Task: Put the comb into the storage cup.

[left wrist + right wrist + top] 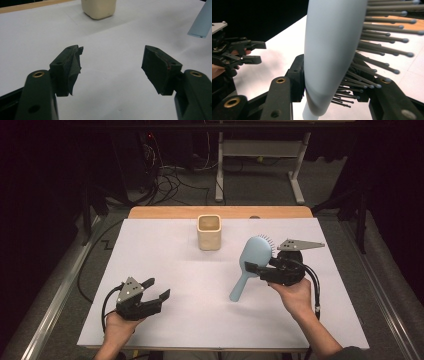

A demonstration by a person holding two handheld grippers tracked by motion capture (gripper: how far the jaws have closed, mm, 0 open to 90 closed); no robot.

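Jaws of the left gripper (159, 289) stand wide apart with nothing between them, low over the white worktop (165, 265) at its near left. Further back, at the middle, sits the cream cup (209, 232), upright and open-topped. To its right the right gripper (256, 268) clamps the blue hairbrush (250, 264) at the base of its head, handle slanting down. Probably the brush goes into the cup: lift, tip it handle-down, and centre it over the opening before release.
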